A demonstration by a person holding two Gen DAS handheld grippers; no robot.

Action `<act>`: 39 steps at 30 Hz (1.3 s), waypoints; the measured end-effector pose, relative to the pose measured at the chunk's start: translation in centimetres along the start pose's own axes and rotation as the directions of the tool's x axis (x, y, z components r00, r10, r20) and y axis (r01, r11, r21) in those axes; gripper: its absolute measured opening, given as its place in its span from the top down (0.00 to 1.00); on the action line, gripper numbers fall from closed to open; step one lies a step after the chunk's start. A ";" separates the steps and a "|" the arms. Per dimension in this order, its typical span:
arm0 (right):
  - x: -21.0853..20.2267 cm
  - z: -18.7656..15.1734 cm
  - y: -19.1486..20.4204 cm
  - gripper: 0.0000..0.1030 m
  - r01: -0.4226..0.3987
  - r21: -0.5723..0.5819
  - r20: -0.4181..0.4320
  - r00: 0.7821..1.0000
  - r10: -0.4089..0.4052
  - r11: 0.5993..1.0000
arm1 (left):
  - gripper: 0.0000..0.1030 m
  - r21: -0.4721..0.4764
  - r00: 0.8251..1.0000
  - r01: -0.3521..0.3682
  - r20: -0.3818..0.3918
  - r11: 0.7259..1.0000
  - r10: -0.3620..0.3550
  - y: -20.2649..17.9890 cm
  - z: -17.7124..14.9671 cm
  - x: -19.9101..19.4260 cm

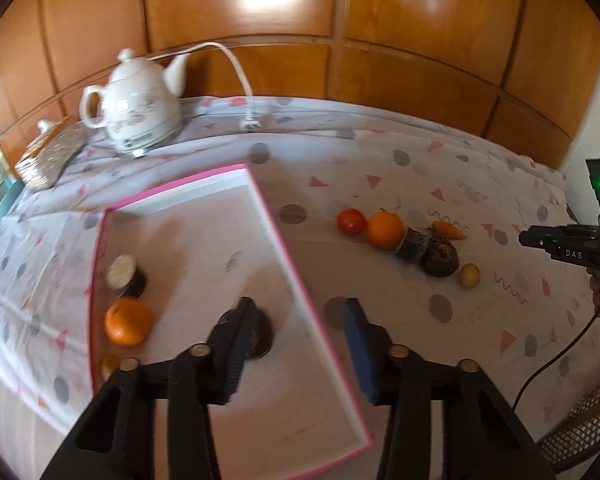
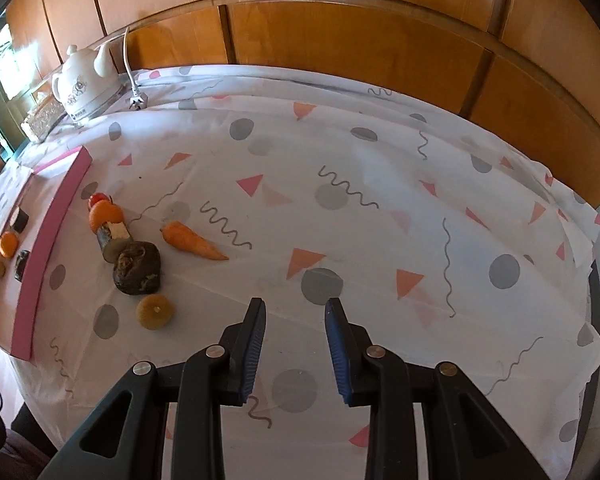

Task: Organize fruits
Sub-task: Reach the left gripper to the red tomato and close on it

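Left gripper (image 1: 298,312) spread, empty, above the pink tray (image 1: 300,280) — hiding part of a dark, blurred fruit (image 1: 266,336); right gripper (image 2: 296,308) spread — empty.

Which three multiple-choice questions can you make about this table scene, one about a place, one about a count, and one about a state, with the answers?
1. Where is the carrot?
A. inside the pink-edged tray
B. on the tablecloth, outside the tray
C. beside the teapot

2. How many items lie on the cloth outside the tray?
A. two
B. four
C. six

3. What is between the fingers of the right gripper?
A. nothing
B. the carrot
C. the tomato

Answers:
1. B: the carrot rests on the patterned tablecloth, to the right of the pink-edged tray.
2. C: tomato, orange, a dark cylindrical piece, a dark lumpy piece, the carrot and a small yellow fruit lie there.
3. A: the right gripper hangs over bare cloth, its fingers apart and empty.
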State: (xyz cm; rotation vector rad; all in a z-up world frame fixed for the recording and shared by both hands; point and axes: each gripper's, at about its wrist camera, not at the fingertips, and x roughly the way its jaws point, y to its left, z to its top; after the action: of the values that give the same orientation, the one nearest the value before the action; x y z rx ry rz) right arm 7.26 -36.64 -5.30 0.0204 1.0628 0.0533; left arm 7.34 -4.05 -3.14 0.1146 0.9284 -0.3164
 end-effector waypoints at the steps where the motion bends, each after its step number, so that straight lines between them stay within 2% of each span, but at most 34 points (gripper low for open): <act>1: 0.0 0.0 0.1 0.70 -0.006 0.000 0.000 1.000 0.006 1.000 | 0.62 0.007 1.000 0.008 -0.010 1.000 -0.008 -0.2 0.4 0.4; 8: -0.2 0.1 0.1 0.70 -0.029 0.012 -0.006 1.000 0.029 1.000 | 0.62 0.037 0.996 0.027 -0.085 0.999 -0.024 -1.1 3.7 4.5; 10: -0.1 0.2 0.0 0.70 -0.034 0.021 -0.010 0.999 0.034 0.999 | 0.65 0.031 0.993 0.038 -0.110 0.999 -0.034 -1.2 4.4 5.7; 13: 0.0 0.2 -0.3 0.70 -0.012 0.034 -0.019 1.000 0.013 0.999 | 0.68 0.012 0.990 0.055 -0.129 0.998 -0.053 -1.4 5.5 7.2; 17: 0.2 0.2 -2.2 0.70 0.039 0.118 -0.040 0.999 -0.035 0.992 | 0.71 0.006 0.988 0.064 -0.142 0.998 -0.062 -2.0 6.8 9.0; 22: 0.2 0.1 -4.3 0.70 0.081 0.200 -0.057 0.996 -0.071 0.976 | 0.71 -0.071 0.980 0.101 -0.166 0.992 -0.112 -2.0 7.8 10.9; 26: 0.1 0.1 -5.0 0.70 0.083 0.231 -0.054 0.996 -0.073 0.969 | 0.70 -0.170 0.971 0.133 -0.176 0.976 -0.163 -1.4 8.2 12.6; 32: 0.2 0.3 -5.2 0.70 0.073 0.237 -0.050 0.997 -0.063 0.969 | 0.70 -0.288 0.952 0.199 -0.171 0.937 -0.254 -1.2 8.8 14.3; 35: 0.2 0.4 -5.0 0.70 0.071 0.232 -0.046 0.997 -0.062 0.970 | 0.65 -0.354 0.940 0.211 -0.184 0.911 -0.289 -1.0 8.7 15.5; 39: 0.1 0.5 -5.0 0.70 0.069 0.231 -0.041 0.997 -0.062 0.970 | 0.69 -0.308 0.949 0.197 -0.179 0.931 -0.260 -1.8 8.8 15.4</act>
State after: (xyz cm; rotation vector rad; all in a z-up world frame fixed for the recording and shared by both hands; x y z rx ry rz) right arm 7.89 -41.63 -5.36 0.1970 1.0979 -0.1315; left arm 22.11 -11.15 -10.14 -0.2340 1.1990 -0.3877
